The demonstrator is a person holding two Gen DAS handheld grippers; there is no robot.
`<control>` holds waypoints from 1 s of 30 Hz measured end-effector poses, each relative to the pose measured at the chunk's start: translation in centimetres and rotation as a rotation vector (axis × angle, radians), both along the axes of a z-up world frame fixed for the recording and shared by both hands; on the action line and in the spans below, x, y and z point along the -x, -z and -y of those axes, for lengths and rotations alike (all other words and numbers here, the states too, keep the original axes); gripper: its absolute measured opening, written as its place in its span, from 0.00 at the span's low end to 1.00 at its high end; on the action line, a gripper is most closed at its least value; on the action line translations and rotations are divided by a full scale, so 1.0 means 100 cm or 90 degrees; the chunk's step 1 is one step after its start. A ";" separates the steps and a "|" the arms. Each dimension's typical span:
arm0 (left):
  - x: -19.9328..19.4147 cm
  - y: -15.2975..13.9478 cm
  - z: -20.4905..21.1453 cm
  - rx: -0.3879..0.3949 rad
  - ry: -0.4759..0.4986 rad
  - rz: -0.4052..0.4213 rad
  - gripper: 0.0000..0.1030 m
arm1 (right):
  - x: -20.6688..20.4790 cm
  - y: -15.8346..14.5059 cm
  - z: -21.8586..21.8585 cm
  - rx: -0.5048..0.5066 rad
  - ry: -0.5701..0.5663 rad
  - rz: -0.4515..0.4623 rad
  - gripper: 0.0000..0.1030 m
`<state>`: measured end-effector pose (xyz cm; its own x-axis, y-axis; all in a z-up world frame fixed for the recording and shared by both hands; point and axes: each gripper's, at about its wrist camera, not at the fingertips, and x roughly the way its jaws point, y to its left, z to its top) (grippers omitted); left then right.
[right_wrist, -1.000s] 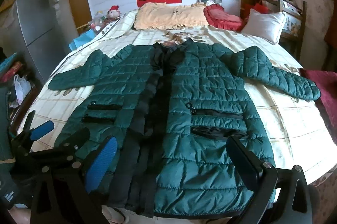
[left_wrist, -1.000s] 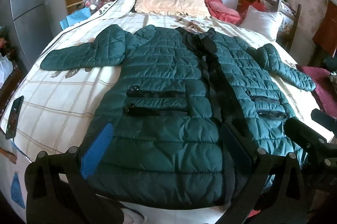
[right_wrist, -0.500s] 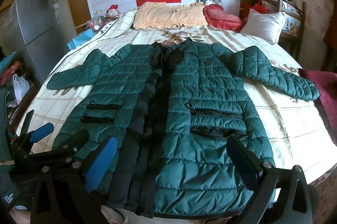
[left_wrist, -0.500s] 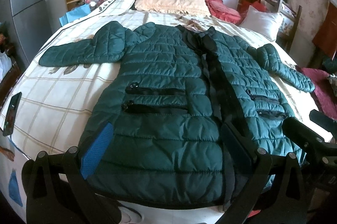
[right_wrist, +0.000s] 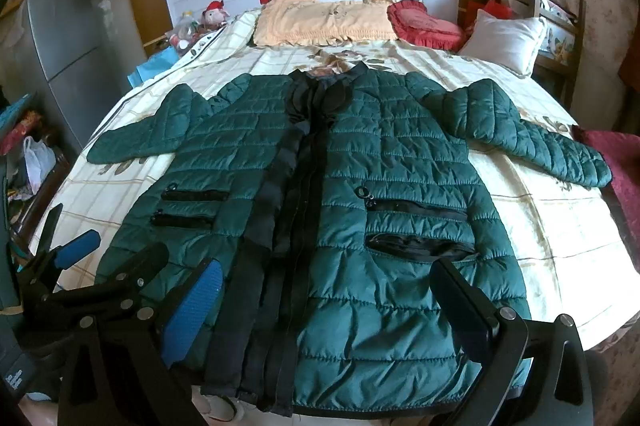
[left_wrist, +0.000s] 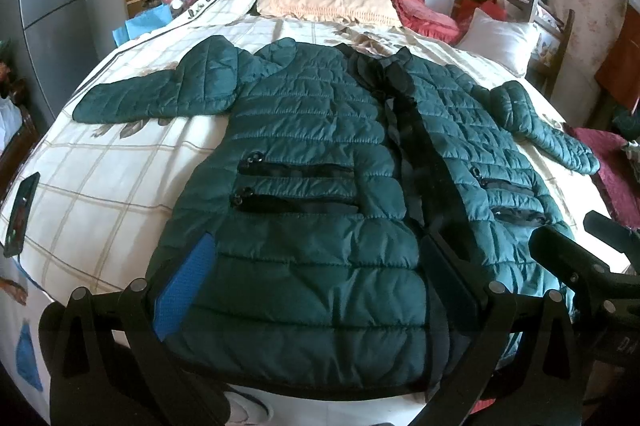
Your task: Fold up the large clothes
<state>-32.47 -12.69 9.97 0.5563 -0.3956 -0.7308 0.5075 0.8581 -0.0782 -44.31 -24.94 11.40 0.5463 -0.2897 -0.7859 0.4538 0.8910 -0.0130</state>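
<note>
A dark green quilted puffer coat (right_wrist: 360, 226) lies flat, front up, on a bed with a cream checked cover (right_wrist: 560, 226) — collar toward the headboard, hem at the near edge, long axis running straight away from the cameras. Its two sleeves spread sideways; four black zipped pockets show, two per side, beside a black centre placket. The left gripper (left_wrist: 316, 282) and right gripper (right_wrist: 328, 306) both hover over the hem — jaws spread wide, holding nothing.
</note>
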 end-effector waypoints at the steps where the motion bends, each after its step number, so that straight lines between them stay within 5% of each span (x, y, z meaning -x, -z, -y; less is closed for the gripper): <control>1: 0.000 0.001 0.000 0.000 0.000 0.000 0.99 | 0.000 0.001 0.000 0.001 0.000 -0.001 1.00; 30: -0.004 0.002 0.000 0.001 -0.002 0.002 0.99 | -0.012 0.005 0.008 -0.002 0.010 0.001 1.00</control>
<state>-32.09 -12.68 9.81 0.5597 -0.3952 -0.7284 0.5055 0.8593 -0.0778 -43.13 -25.71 10.94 0.5427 -0.2953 -0.7863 0.4675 0.8839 -0.0093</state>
